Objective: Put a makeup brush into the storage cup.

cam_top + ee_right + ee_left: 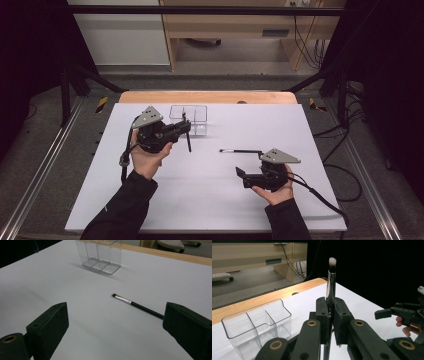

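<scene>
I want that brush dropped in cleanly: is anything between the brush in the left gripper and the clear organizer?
Nothing visible: the left gripper holds the brush upright beside the clear organizer, whose compartments look empty.

We lose the upright brush's (331, 282) lower handle behind the clamped jaws; the clear organizer's (100, 253) top is cropped.

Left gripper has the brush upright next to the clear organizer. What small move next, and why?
Probably carry the left gripper sideways over the clear organizer, then lower. It is shut on the makeup brush, bristles up and handle end down, beside the open compartments rather than above them. The second brush lies flat on the table between the open jaws of the right gripper.
</scene>
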A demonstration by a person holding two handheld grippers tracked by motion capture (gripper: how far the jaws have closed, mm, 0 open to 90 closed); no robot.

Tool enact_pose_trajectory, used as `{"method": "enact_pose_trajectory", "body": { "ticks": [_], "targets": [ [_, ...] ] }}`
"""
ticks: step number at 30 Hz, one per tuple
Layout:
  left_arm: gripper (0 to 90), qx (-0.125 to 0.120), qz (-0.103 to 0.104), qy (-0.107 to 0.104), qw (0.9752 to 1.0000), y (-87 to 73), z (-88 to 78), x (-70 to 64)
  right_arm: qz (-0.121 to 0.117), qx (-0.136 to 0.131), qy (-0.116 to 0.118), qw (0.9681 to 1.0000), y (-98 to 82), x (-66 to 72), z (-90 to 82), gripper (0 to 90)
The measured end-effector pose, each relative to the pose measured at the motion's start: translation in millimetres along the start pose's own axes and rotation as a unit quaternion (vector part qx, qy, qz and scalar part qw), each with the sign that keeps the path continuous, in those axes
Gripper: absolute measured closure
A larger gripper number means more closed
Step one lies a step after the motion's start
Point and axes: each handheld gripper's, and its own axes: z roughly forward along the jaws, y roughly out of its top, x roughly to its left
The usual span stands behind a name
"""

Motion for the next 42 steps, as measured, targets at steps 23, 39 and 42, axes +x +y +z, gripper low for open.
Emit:
{"method": "enact_pose_trajectory", "body": {
  "ticks": [23,39,42],
  "targets": [
    [82.9,0.008,0.012,0.027,0.9995,16.3,20.5,21.4,0.002,0.009,-0.005,0.9999,-0.8,-2.2,0.5,6.3],
    [83.0,0.012,0.02,0.058,0.9981,32.4,36.1,38.0,0.007,0.007,-0.004,0.9999,-1.3,-5.9,-0.7,6.2],
    [83.0,0.012,0.019,0.058,0.9981,35.1,40.1,40.5,0.007,0.007,-0.004,0.9999,-1.2,-6.0,-0.7,6.1]
  ]
}}
